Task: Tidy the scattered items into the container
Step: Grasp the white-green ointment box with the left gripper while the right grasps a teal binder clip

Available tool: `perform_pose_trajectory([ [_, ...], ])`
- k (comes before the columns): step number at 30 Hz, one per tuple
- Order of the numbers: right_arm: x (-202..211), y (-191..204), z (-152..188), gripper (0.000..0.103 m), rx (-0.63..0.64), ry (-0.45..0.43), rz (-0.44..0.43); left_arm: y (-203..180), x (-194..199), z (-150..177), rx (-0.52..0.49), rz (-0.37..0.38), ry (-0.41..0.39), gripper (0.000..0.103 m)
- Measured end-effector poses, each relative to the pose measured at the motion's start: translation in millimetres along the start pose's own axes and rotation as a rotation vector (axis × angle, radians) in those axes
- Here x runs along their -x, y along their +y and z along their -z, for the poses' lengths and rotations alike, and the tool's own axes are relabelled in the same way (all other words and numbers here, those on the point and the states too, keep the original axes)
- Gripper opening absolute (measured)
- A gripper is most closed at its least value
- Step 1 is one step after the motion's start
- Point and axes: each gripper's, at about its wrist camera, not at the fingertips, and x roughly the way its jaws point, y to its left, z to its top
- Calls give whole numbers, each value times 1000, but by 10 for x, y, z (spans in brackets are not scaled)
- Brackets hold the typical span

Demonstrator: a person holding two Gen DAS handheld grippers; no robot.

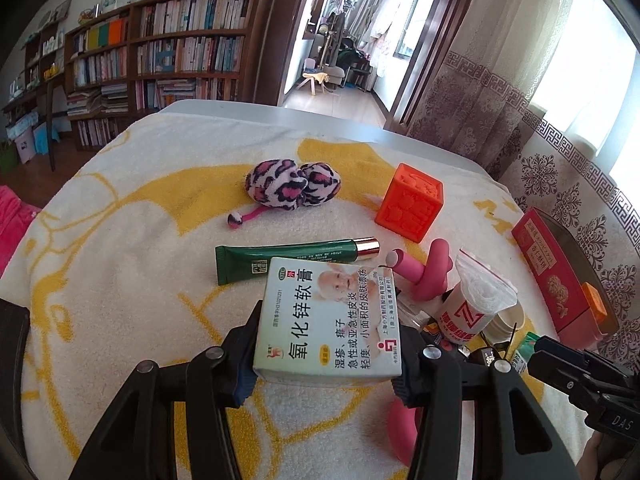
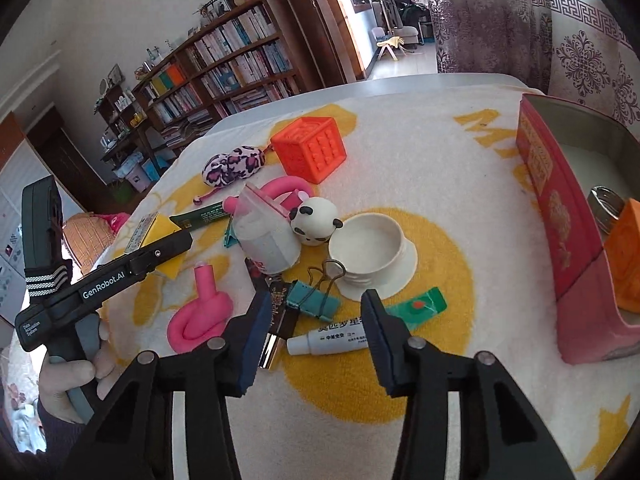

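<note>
Ointment box [image 1: 326, 320] sat clamped in your left fingers [image 1: 280, 344], lifted; right fingers [image 2: 372, 320] gaped empty. Next: carry it over the red container [image 2: 552, 200], then release.

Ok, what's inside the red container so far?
In the red container, an orange block and a metal ring-like object behind it show. The near wall hides the rest of the floor.

"氧化锌软膏" on ointment box [image 1: 326, 320]; "GenRobot.AI" on left gripper [image 2: 160, 258].
</note>
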Motion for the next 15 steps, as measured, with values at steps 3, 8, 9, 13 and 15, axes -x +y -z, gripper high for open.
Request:
perform_pose_trajectory([
  [3, -123, -31, -42, 50, -52, 36, -17, 29, 25, 7, 8, 13, -4, 54],
  [8, -271, -147, -94, 50, -168, 89, -72, 58, 23, 18, 21, 35, 9, 54],
  [9, -292, -157, -105, 50, -182, 93, -76, 57, 18, 17, 21, 39, 11, 54],
  [13, -326, -98, -123, 43, -160, 82, -32, 61, -15, 23, 24, 47, 26, 54],
  [15, -313, -70, -114, 37, -151, 74, -35, 75, -33, 25, 30, 47, 33, 54],
])
